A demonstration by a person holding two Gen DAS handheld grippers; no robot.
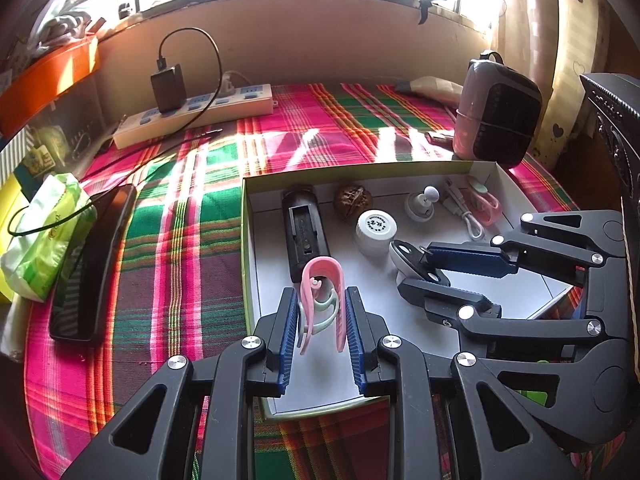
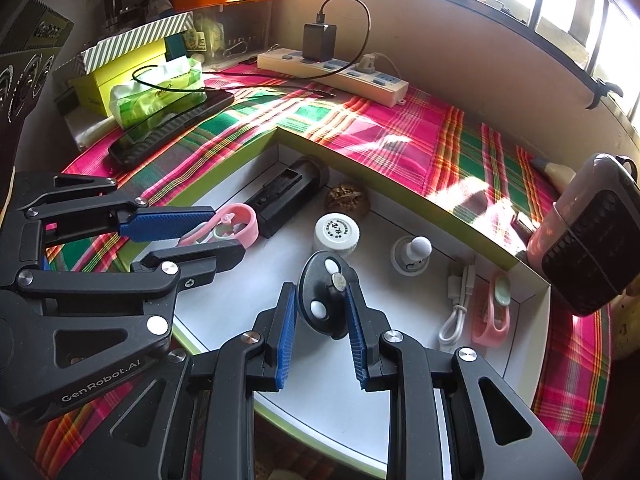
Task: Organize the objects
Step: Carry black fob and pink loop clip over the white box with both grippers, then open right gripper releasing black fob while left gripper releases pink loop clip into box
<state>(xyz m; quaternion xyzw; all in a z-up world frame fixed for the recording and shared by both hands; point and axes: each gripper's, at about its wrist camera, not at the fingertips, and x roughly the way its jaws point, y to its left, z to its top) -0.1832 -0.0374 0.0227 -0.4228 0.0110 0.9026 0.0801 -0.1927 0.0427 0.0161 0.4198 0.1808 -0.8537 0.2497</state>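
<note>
Placement looks to be in hand: the left gripper [image 1: 322, 320] pinches a pink clip [image 1: 322, 280] and the right gripper [image 2: 322, 308] pinches a black oval gadget [image 2: 324, 300] inside the shallow box [image 2: 532, 292]; next, I judge, each needs lowering and releasing.

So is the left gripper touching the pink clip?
Touching. In the left wrist view the left gripper has both blue pads pressed against the pink clip's sides, over the white box.

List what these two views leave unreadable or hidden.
- White cap print: too small, both views.
- Dark oval piece: the right gripper covers its sides; mostly hidden in left view.
- Pink clip: lower end behind the left gripper pads.
- Box near wall: cut off by both grippers.
</note>
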